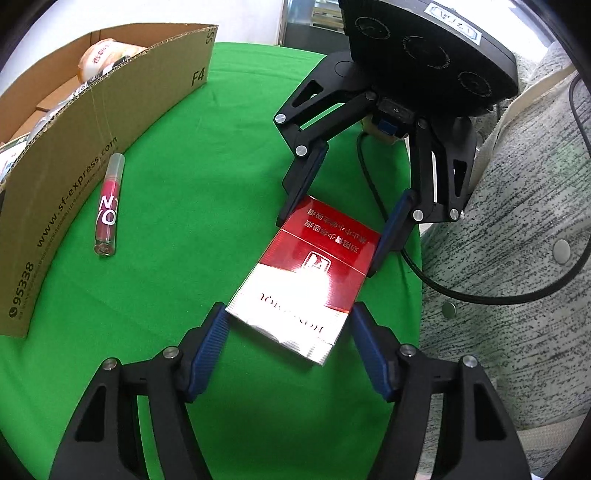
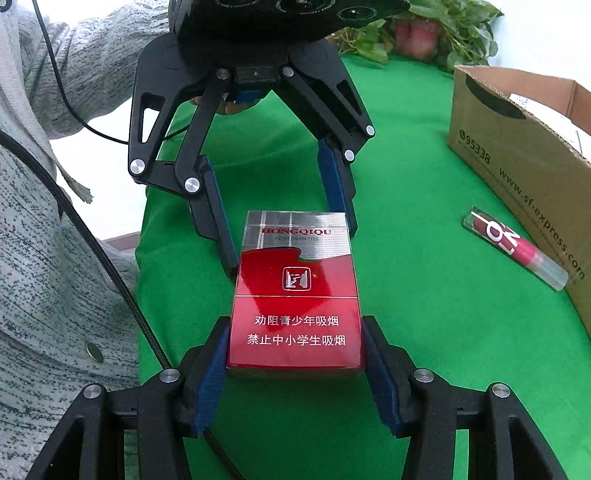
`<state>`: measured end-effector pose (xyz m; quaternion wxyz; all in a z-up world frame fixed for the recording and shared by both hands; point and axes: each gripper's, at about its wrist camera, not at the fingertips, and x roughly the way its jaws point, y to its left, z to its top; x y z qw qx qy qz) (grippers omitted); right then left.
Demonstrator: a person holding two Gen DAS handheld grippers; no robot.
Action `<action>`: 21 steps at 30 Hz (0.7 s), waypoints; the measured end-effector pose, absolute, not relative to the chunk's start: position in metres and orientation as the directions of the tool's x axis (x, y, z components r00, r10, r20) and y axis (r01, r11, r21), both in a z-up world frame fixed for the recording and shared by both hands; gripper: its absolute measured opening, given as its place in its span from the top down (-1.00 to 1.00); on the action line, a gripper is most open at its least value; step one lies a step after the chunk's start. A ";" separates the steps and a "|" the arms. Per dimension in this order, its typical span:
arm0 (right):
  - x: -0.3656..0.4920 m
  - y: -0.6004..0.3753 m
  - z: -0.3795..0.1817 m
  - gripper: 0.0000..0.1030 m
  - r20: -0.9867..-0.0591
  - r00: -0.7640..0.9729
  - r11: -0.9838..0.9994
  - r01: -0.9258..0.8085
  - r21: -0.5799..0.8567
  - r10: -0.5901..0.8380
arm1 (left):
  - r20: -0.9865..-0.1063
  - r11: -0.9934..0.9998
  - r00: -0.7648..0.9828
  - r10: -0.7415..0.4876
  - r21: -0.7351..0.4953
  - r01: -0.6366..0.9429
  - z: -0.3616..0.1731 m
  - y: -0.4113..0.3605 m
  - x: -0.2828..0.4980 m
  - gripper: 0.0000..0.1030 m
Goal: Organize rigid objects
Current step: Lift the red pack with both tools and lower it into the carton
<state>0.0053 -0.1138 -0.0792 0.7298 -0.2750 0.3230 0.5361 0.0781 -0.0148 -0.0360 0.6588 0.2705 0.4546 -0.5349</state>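
Note:
A red and silver cigarette pack (image 1: pixel 303 275) (image 2: pixel 295 295) sits between both grippers above the green cloth. My right gripper (image 2: pixel 295 363) is shut on its red end, the pads pressing both sides; it shows in the left wrist view (image 1: pixel 334 227) at the pack's far end. My left gripper (image 1: pixel 290 323) is open around the silver end, pads a little apart from it; it shows in the right wrist view (image 2: pixel 286 236). A red lip gloss tube (image 1: pixel 108 206) (image 2: pixel 517 249) lies on the cloth beside the cardboard box (image 1: pixel 74 184) (image 2: pixel 517 155).
The green cloth (image 1: pixel 192 221) (image 2: pixel 424 314) covers the table. The box holds a pale packet (image 1: pixel 103 55) and other items. A potted plant (image 2: pixel 424 33) stands at the far end. The person's grey knit sleeve (image 1: pixel 517 240) and a black cable (image 1: pixel 498 295) hang at the table's edge.

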 end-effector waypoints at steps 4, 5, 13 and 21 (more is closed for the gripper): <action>0.004 -0.118 -0.067 -0.15 -0.741 0.248 0.288 -0.955 -0.078 0.623 | -0.885 0.285 0.028 -0.464 -0.119 0.951 -0.032 -0.013 0.077 -0.35; 0.004 -0.118 -0.062 -0.15 -0.736 0.266 0.290 -0.952 -0.100 0.623 | -0.883 0.288 0.039 -0.468 -0.110 0.951 -0.027 -0.011 0.074 -0.35; 0.037 -0.118 -0.012 -0.14 -0.675 0.458 0.343 -0.887 -0.309 0.578 | -0.879 0.288 0.200 -0.434 0.075 0.955 0.026 -0.009 0.096 -0.36; 0.112 -0.131 0.031 -0.14 -0.638 0.551 0.403 -0.833 -0.380 0.538 | -0.867 0.251 0.316 -0.386 0.230 0.940 0.084 -0.029 0.173 -0.38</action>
